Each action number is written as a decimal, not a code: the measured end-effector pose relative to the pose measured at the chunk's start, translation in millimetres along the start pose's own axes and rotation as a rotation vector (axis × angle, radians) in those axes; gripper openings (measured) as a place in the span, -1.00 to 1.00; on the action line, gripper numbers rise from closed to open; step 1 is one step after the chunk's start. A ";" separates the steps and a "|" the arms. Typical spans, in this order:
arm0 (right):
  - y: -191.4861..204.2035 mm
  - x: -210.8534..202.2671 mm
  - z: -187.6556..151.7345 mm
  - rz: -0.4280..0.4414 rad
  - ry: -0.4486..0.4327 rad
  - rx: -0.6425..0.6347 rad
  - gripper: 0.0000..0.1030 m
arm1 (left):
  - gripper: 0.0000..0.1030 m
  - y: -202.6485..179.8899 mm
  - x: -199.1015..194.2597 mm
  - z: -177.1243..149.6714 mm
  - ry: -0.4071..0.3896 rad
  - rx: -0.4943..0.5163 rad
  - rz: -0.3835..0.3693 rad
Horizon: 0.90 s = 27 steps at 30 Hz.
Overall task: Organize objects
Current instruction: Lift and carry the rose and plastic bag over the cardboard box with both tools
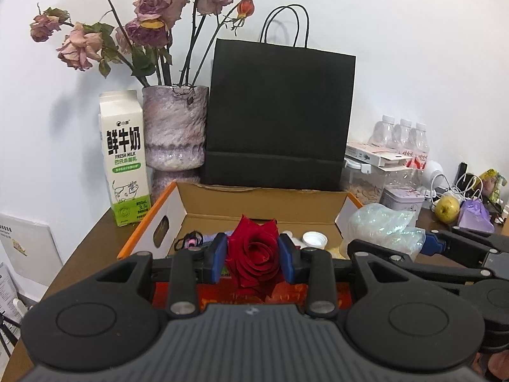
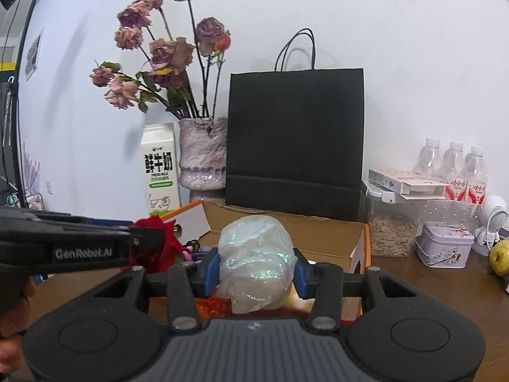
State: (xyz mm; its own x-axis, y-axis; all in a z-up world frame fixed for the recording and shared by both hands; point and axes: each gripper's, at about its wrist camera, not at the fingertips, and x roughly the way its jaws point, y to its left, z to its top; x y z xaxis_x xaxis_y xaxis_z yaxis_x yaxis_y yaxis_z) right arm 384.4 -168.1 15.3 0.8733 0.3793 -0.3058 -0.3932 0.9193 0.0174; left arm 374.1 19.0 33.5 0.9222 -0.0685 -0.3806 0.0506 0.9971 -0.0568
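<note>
Roses and clutter were what you had to sort, and you were partway in. At the far left of the desk [image 1: 82, 251] stood a milk carton [image 1: 125, 159], then a vase [image 1: 175, 127] of dried roses [image 1: 152, 3], with a black paper bag [image 1: 280, 117] behind the open cardboard box [image 1: 264, 203].

Your left tool [image 1: 253, 256] was clamped on a red rose [image 1: 254, 254], its blue pads pressed against the bloom on both sides, held just above the near end of the box. Small things lay in the box beyond it, a white cap [image 1: 315, 240] among them.

Your right tool [image 2: 257, 267] gripped a crumpled plastic bag [image 2: 257, 261], also over the near part of the box.

Further right, a jar of seeds [image 2: 393, 232], a small tin [image 2: 443, 245], water bottles [image 2: 455, 172] and a yellow-green fruit [image 2: 500, 258] sat loose on the desk.

Judging by this, both held things had yet to be set down, and the right side remained unsorted; whether the rose belonged in the vase or the box I could not tell.
</note>
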 end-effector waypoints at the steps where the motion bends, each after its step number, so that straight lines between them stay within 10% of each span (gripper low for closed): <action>1: -1.9 3.8 1.0 -0.002 0.000 0.004 -0.14 | -0.31 -0.4 4.1 1.2 0.002 0.001 -0.002; 27: -27.6 79.1 27.9 -0.038 0.001 0.006 -0.14 | -0.31 7.2 89.6 27.8 0.018 0.005 0.020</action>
State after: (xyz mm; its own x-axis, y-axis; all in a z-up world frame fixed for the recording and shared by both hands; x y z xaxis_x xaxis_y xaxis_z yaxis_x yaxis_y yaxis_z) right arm 472.4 -160.6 17.3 0.8873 0.3439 -0.3073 -0.3579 0.9337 0.0115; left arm 467.8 21.0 24.6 0.9161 -0.0486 -0.3979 0.0336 0.9984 -0.0445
